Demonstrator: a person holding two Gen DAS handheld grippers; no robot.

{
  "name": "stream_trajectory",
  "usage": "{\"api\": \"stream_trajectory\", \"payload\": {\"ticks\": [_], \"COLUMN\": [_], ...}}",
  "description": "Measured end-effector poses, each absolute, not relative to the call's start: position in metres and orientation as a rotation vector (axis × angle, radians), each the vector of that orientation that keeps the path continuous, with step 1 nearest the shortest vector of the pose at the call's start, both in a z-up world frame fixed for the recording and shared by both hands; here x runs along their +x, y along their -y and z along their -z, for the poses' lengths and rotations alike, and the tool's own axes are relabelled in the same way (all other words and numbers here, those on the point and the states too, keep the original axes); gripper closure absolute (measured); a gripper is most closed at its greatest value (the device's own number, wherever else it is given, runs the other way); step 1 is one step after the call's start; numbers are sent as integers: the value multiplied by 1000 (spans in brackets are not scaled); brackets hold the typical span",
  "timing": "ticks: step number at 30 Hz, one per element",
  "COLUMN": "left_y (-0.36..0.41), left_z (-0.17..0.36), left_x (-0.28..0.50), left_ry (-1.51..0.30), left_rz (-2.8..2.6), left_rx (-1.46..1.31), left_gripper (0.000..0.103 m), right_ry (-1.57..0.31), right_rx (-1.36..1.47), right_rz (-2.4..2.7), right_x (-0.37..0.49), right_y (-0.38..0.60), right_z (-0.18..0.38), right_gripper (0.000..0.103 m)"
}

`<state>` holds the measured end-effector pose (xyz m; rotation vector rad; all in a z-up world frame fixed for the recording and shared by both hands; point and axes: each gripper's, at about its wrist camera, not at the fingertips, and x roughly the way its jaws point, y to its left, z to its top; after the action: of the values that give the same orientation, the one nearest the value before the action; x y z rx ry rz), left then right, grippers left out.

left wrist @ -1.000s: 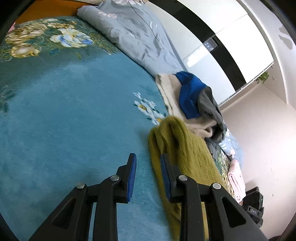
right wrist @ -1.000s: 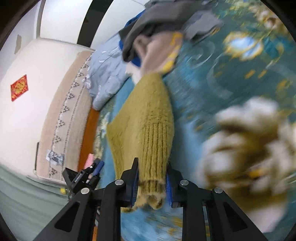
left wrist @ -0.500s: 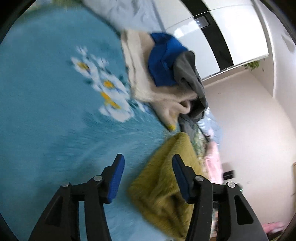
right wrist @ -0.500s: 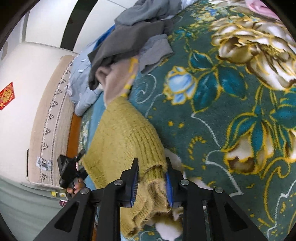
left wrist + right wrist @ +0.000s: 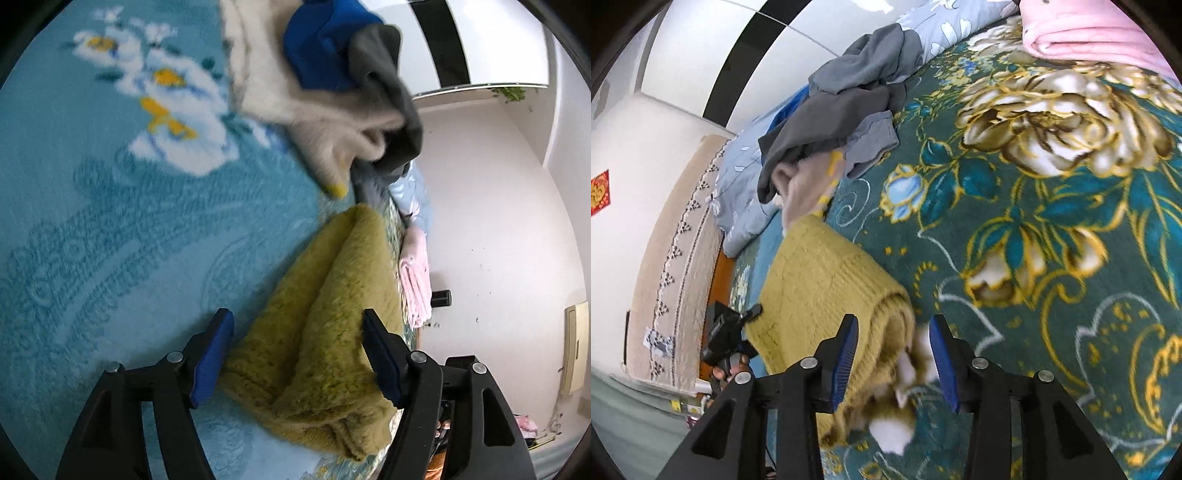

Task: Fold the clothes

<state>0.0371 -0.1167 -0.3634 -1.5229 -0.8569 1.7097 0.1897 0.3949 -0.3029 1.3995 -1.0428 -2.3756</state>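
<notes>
Mustard knit sweater (image 5: 325, 332) lies folded on a teal floral blanket (image 5: 110, 240), between the parted fingers of both the left gripper (image 5: 297, 354) and right gripper (image 5: 894, 360); beyond, a heap of clothes (image 5: 831, 122) and pink fabric (image 5: 1082, 29)

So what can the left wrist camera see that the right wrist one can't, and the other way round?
Only the left wrist view shows the cream garment's broad side, with most of the blue garment on it, and the left claw open around the mustard sweater.

Only the right wrist view shows the gold-flowered dark teal blanket, the red wall decoration, and the right claw, open.

Both show the mustard sweater, the grey garment, the folded pink cloth and the pale blue quilt.
</notes>
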Motion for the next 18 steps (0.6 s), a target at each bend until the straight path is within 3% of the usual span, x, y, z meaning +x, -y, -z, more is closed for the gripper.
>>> {"api": "stream_trajectory", "payload": {"ticks": [4,5,6,9,18], "left_y": [116,116,115,116,151], "left_z": [362,360,358,352,339], "left_x": [43,47,50,61,133], "left_ry": [855,843,831,798,771], "left_rz": [-1704,-1721,-1738,-1788,-1918], "left_rx": [-1523,-1514,-1505,-1478,-1414], "left_gripper": [32,37,49,64,73], "right_ry": [1051,1057,1065,1092,1088], "right_rx": [1368,1360,1351,1328,1351], "right_rz": [2377,2379,2379,2367,2278], "right_x": [201,203,204,207,198], "right_y": [-388,-386,-384,-377,-343], "right_z": [302,302,303,306,325], "right_gripper": [60,59,57,50,43]}}
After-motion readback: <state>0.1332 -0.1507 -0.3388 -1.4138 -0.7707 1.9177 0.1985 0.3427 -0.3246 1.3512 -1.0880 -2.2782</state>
